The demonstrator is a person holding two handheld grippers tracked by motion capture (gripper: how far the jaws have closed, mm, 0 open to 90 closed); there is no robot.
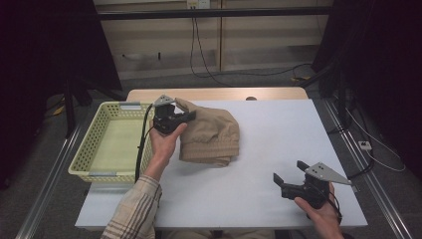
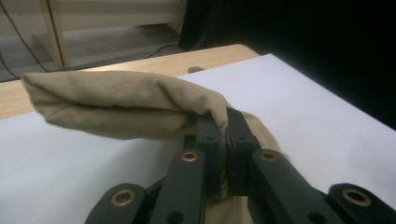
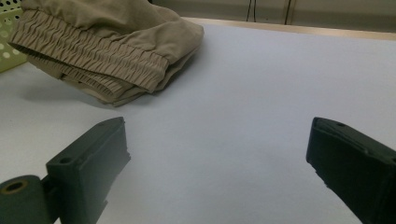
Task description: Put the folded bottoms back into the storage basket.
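Note:
A folded tan garment (image 1: 209, 133) with a gathered elastic band lies at the left middle of the white table (image 1: 278, 139). My left gripper (image 1: 188, 116) is shut on its upper left edge and holds that part lifted off the table. In the left gripper view the cloth (image 2: 126, 102) drapes over the closed jaws of the left gripper (image 2: 225, 127). My right gripper (image 1: 288, 172) rests open near the table's front right, nothing between its fingers. The right gripper view looks past the right gripper (image 3: 219, 149) to the garment (image 3: 102, 51), whose near edge hangs a little above the table.
A pale yellow-green plastic basket (image 1: 89, 149) stands at the table's left edge, right beside the garment. Beyond the table are a wooden strip (image 1: 214, 93), cables on the floor and dark stands at both sides.

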